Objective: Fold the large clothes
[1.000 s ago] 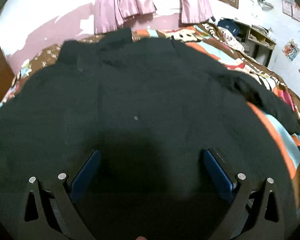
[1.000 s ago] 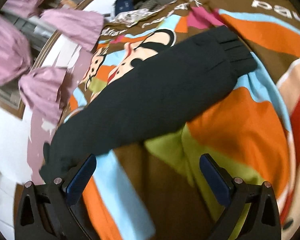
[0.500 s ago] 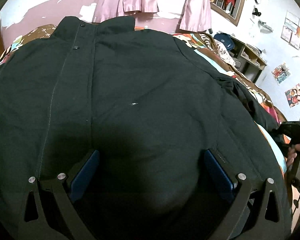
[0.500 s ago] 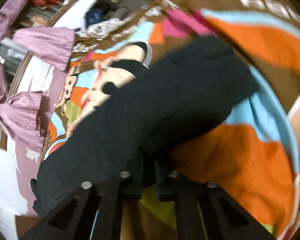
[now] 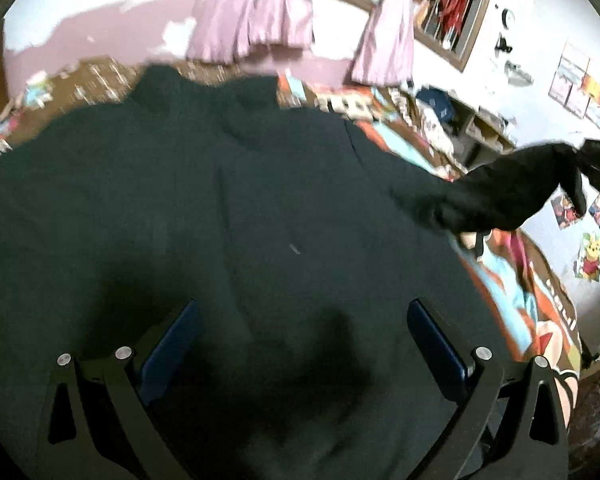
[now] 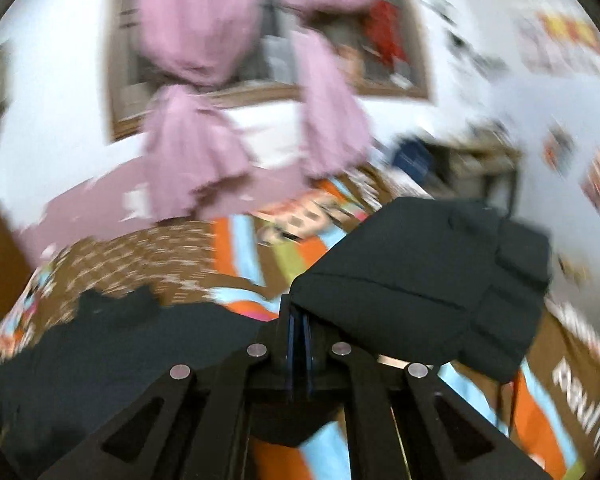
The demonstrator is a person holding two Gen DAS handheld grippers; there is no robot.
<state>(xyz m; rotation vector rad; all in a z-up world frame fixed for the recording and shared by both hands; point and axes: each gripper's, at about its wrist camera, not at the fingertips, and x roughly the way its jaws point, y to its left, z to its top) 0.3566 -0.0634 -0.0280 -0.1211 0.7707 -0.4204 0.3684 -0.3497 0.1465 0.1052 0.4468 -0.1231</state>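
Note:
A large black jacket (image 5: 260,208) lies spread flat on a bed, collar at the far side. My left gripper (image 5: 300,344) is open and empty, low over the jacket's lower body. My right gripper (image 6: 299,320) is shut on the jacket's right sleeve (image 6: 428,280) and holds it lifted off the bed, cuff hanging to the right. The lifted sleeve also shows in the left wrist view (image 5: 508,192), raised at the right. The jacket body shows in the right wrist view (image 6: 112,356) at the lower left.
The bed has a colourful cartoon blanket (image 6: 332,224). Pink curtains (image 5: 260,12) hang at a window on the wall behind the bed. A shelf with clutter (image 5: 472,124) stands at the far right, with posters (image 5: 584,92) on the wall.
My right gripper has shut on the sleeve and lifted it off the blanket, swinging up toward the jacket. My left gripper stayed open over the jacket body.

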